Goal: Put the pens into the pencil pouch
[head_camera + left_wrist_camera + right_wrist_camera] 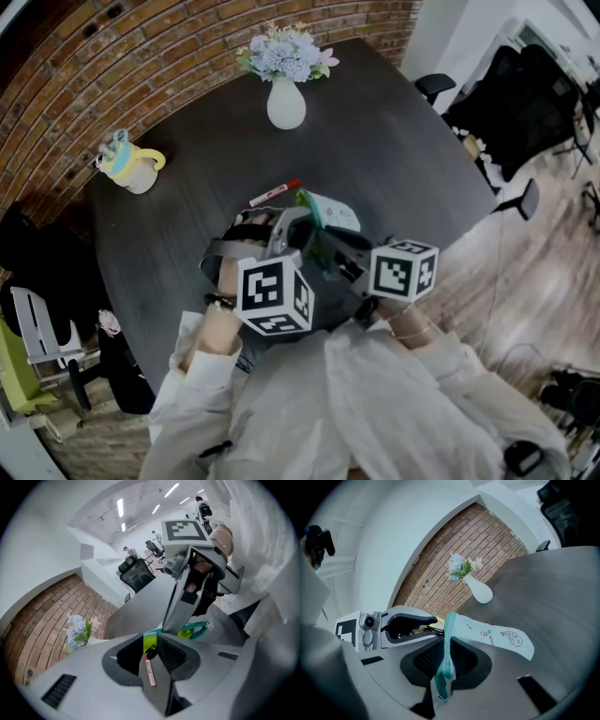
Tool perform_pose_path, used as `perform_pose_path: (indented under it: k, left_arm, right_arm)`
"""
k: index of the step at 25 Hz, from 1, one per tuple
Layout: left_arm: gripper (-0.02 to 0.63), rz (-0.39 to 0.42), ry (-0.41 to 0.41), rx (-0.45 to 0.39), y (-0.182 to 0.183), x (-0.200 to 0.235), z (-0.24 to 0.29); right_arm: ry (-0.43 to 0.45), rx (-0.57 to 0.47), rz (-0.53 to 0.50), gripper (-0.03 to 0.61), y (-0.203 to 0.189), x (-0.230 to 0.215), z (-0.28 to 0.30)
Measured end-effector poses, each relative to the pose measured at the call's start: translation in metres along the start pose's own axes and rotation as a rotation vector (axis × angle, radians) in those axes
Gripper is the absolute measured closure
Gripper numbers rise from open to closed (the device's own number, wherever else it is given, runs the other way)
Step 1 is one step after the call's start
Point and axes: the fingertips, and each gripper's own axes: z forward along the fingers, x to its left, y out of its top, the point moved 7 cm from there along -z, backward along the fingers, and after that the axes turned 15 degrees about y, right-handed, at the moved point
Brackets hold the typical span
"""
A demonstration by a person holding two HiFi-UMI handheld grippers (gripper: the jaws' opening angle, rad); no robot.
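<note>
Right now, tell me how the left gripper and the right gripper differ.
The right gripper is shut on the pencil pouch's teal zipper edge; the left gripper is open, gripping nothing. The right gripper faces the vase; the left gripper faces the pouch and the red pen. Both carry a marker cube.

Soft, even indoor light fills every view, and the ceiling lights [121,508] show as bright bars. The dark table [394,141] carries a dull sheen and only faint shadows. Wide-angle lenses bend the brick wall [487,531] and blacken the corners. The left gripper [150,644] looks blurred close up.
</note>
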Motion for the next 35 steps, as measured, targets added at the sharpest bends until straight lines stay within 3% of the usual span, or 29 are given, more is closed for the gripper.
perform_pose_path:
  k: [7,10,14,16,25,35]
  left_arm:
    - [0.541,-0.171,0.079,-0.077,-0.004,0.028,-0.004]
    - [0.541,-0.227,0.092,-0.031,-0.024,0.034,0.005]
    - [0.541,-0.365,0.009,0.037,-0.051,0.029,0.03]
    - [0.541,-0.394,-0.016,0.068,-0.06,0.027,0.044]
    - [0.541,-0.42,-0.087,0.173,-0.083,0.012,0.109]
    - [0.54,-0.304,-0.233,0.317,-0.112,-0.004,0.165]
  right_arm:
    - [-0.012,-0.038,-0.029,0.545,0.015,-0.002,-0.012]
    - [0.012,-0.06,-0.012,0.545,0.018,-0.004,-0.017]
    - [0.03,-0.12,0.038,0.545,0.022,-0.012,-0.029]
    - [0.04,-0.137,0.049,0.545,0.024,-0.014,-0.032]
    - [0.055,-0.186,0.116,0.545,0.032,-0.029,-0.049]
    - [0.07,-0.232,0.177,0.545,0.033,-0.042,-0.067]
